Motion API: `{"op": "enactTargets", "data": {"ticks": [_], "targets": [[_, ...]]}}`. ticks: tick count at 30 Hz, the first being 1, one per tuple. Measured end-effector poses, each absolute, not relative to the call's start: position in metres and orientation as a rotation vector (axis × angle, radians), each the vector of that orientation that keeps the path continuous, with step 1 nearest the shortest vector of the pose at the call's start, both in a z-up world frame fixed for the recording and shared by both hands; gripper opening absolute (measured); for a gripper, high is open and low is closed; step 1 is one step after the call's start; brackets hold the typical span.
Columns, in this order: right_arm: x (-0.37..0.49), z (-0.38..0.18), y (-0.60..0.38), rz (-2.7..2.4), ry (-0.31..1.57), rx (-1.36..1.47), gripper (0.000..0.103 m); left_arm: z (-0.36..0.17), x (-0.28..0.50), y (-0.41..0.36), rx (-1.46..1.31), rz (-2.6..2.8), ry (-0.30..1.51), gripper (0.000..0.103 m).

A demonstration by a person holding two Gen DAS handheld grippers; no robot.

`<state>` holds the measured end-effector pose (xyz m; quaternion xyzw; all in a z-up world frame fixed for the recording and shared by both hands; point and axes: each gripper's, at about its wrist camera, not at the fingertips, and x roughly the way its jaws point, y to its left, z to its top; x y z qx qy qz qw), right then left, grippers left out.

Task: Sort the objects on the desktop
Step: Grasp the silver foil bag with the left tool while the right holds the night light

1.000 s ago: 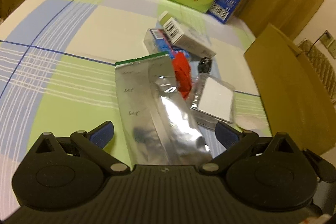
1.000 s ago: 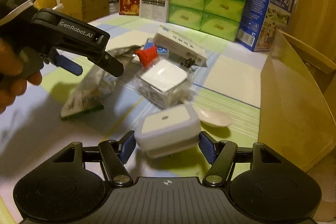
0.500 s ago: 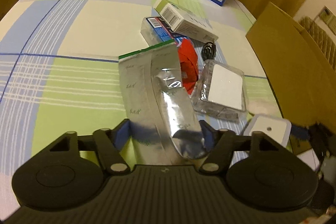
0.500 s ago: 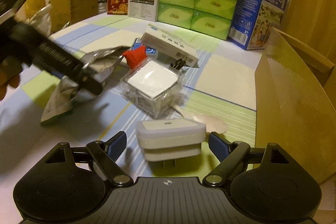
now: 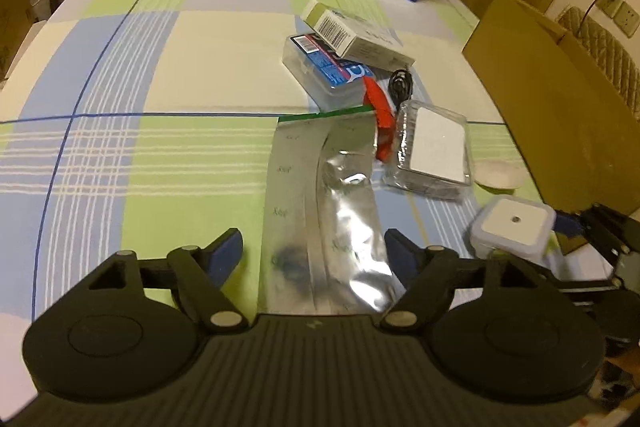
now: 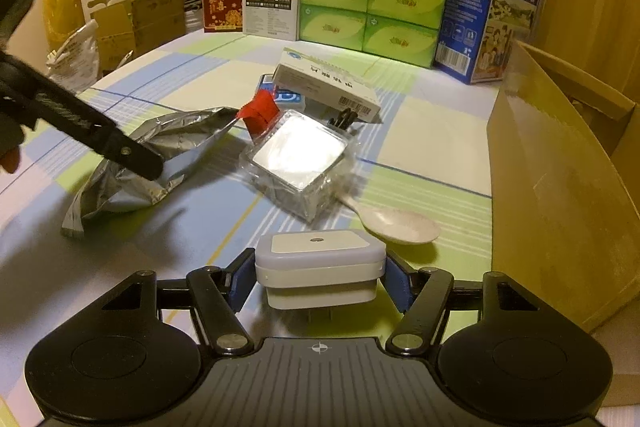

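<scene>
Dim, warm yellow indoor light; glare on the silver foil pouch and clear plastic case; soft shadows, fisheye-bent edges, slight blur throughout.

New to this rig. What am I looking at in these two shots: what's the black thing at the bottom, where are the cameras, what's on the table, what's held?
No robot arm here: a person holds a two-finger gripper in each hand, and a fisheye camera on each looks forward along its fingers. The black shape at the bottom is that gripper's body.

Left view: the left gripper is open, its fingers either side of a silver foil pouch lying on the checked tablecloth.

Right view: the right gripper is shut on a white plug-in unit.

Also on the table: a clear plastic case, a pale spoon, a red item, a white carton, and an open cardboard box at the right.
</scene>
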<state>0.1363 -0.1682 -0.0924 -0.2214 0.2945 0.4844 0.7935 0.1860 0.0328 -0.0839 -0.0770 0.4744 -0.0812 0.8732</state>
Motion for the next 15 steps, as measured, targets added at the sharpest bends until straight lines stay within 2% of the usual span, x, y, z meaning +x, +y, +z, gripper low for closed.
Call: {"op": "enactTargets", "data": {"ticks": [3,6,9,11,15], "targets": [[0.136,-0.091,-0.166,1.058,0.629,-0.473,0.065,-0.09,0.199,0.03,-0.175,-0.168,1.022,0.073],[0.136,-0.092,-0.162,1.062,0.616,-0.482,0.079,-0.097,0.206,0.03,-0.192,-0.166,1.06,0.069],[0.138,-0.095,-0.158,1.058,0.623,-0.484,0.081,-0.099,0.208,0.029,-0.153,-0.172,1.053,0.066],[0.141,-0.098,-0.156,1.047,0.632,-0.483,0.081,-0.1,0.208,0.03,-0.136,-0.174,1.039,0.053],[0.142,-0.102,-0.154,1.045,0.645,-0.483,0.081,-0.1,0.206,0.028,-0.103,-0.166,1.029,0.044]]}}
